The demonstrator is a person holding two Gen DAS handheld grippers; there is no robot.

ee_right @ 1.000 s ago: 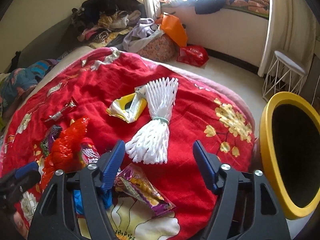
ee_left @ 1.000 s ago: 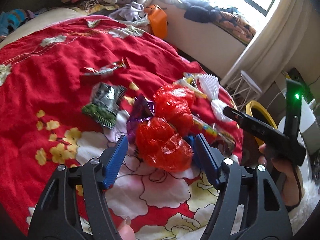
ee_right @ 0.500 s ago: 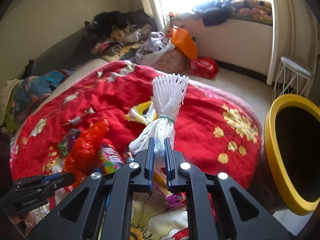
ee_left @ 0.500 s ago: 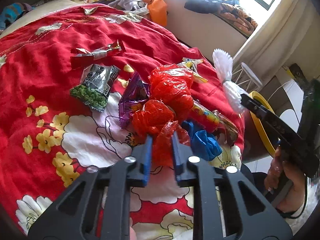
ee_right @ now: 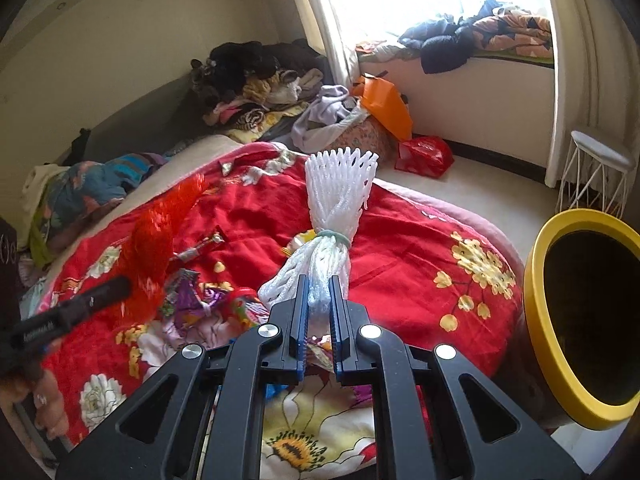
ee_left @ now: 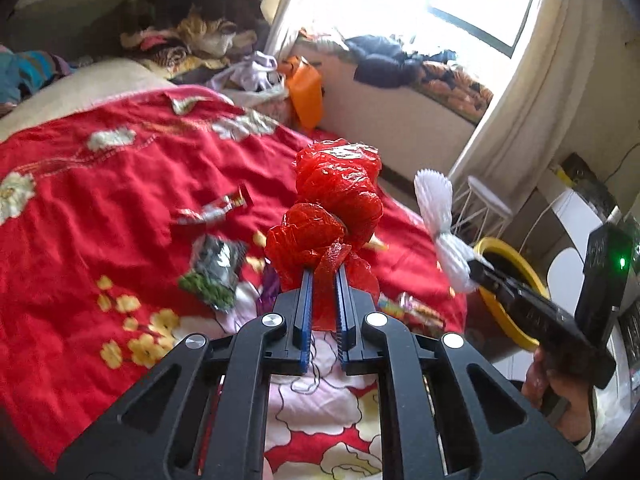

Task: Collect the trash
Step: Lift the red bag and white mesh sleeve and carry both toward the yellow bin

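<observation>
The red plastic bag [ee_left: 332, 216] is pinched by its lower tail in the left tool [ee_left: 323, 276], sticking up ahead of the tips and clear of the bed [ee_left: 120, 168]. The white foam net [ee_right: 336, 208] is clamped the same way in the right tool [ee_right: 319, 280], bundle standing straight off the front. So both tools are narrow and loaded, nothing dragging on the blanket.

The yellow-rimmed bin [ee_right: 536, 280] sits off to the right of the right tool, just past the bed edge. I'd swing the net over first since it's nearer. Get the tips right above the dark opening before letting go, because foam and thin plastic are light and could float or snag on the rim.

Several wrappers [ee_left: 218, 272] remain on the bed below the left tool, so more trips to come.
</observation>
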